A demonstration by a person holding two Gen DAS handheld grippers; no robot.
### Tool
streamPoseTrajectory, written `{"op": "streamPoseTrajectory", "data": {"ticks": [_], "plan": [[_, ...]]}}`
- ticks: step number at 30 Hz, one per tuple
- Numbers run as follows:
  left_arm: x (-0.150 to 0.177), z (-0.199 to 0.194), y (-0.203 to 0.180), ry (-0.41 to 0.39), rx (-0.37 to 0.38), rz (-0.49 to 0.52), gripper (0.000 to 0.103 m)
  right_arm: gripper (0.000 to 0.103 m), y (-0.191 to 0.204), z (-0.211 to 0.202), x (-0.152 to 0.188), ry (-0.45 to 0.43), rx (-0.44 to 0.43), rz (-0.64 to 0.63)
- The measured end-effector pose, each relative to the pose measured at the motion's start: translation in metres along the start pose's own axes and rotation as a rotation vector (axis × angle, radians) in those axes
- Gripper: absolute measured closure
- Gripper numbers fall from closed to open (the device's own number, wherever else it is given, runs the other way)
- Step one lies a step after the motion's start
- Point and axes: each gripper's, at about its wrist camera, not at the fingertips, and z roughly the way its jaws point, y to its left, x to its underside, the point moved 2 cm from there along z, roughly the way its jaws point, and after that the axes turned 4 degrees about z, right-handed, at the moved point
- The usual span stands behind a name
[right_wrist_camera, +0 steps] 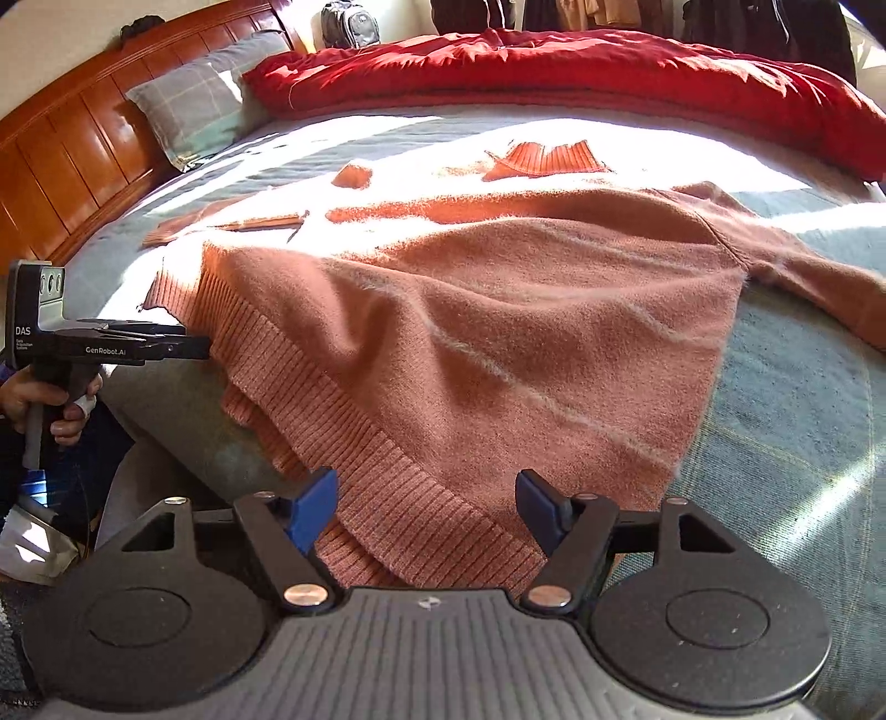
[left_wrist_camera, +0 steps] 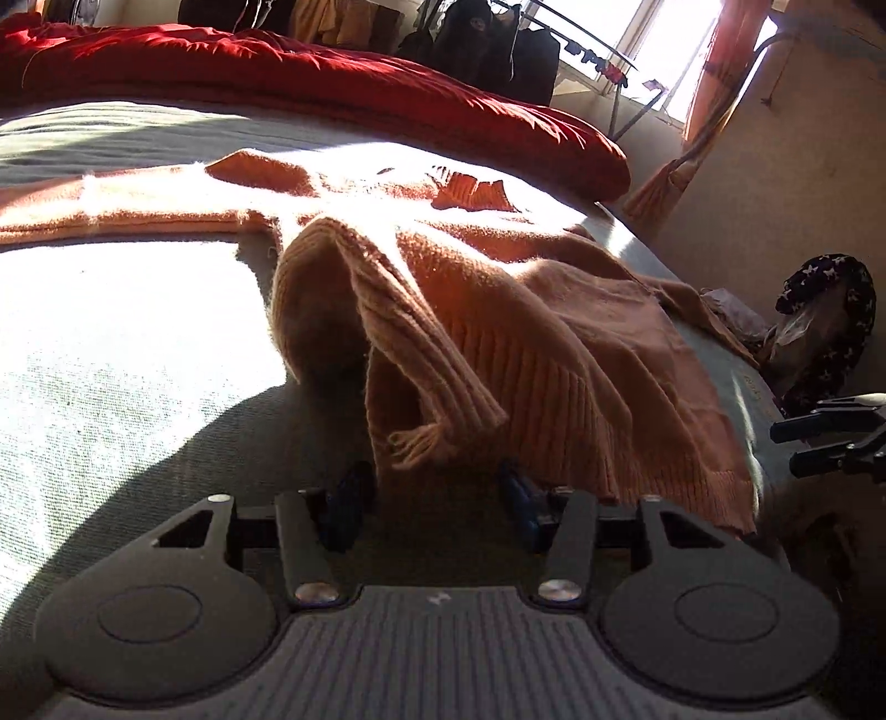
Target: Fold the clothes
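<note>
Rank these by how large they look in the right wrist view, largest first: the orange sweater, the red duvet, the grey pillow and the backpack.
1. orange sweater, though nearness to the camera enlarges it
2. red duvet
3. grey pillow
4. backpack, farthest away, so its true size is unsure

sweater (right_wrist_camera: 498, 332): fuzzy ribbed knit | headboard (right_wrist_camera: 72, 144): glossy wood | tool (right_wrist_camera: 426, 512): matt plastic

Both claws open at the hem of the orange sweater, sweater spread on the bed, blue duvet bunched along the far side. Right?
One thing is off: the duvet bunched along the far side is red, not blue, clear in the right wrist view. The rest holds: the left claw and right claw are both open at the hem of the orange sweater, which lies spread on the bed.
</note>
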Motion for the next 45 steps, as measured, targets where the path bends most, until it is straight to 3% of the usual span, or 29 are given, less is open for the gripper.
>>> {"op": "streamPoseTrajectory", "data": {"ticks": [1, 12, 21, 27, 32, 34, 36, 38, 41, 45], "plan": [[0.000, -0.002, -0.002, 0.002, 0.017, -0.010, 0.101, 0.028, 0.000, 0.000, 0.000, -0.003, 0.007, 0.001], [-0.010, -0.092, -0.045, -0.186, 0.053, 0.041, 0.102, 0.028, -0.022, 0.002, 0.002, 0.003, 0.059, 0.043], [0.004, -0.109, -0.056, -0.181, 0.033, 0.027, 0.102, 0.025, -0.033, 0.006, 0.010, 0.022, 0.055, 0.064], [0.022, -0.095, -0.036, -0.087, -0.073, -0.014, 0.101, 0.024, -0.050, 0.008, 0.024, 0.056, 0.053, 0.115], [0.026, -0.081, -0.049, -0.041, -0.081, 0.085, 0.099, 0.024, -0.072, 0.002, 0.041, 0.064, -0.015, 0.249], [0.026, -0.072, -0.065, -0.018, -0.078, 0.174, 0.091, 0.024, -0.080, 0.004, 0.050, 0.080, -0.070, 0.324], [0.028, -0.063, -0.082, 0.000, -0.068, 0.267, 0.077, 0.024, -0.087, 0.009, 0.063, 0.107, -0.142, 0.411], [0.031, -0.054, -0.098, 0.021, -0.051, 0.344, 0.073, 0.024, -0.089, 0.017, 0.075, 0.137, -0.195, 0.466], [0.035, -0.039, -0.115, 0.052, -0.023, 0.419, 0.071, 0.028, -0.087, 0.034, 0.094, 0.185, -0.238, 0.514], [0.036, -0.030, -0.125, 0.066, -0.005, 0.445, 0.071, 0.040, -0.084, 0.056, 0.104, 0.210, -0.253, 0.536]]}}
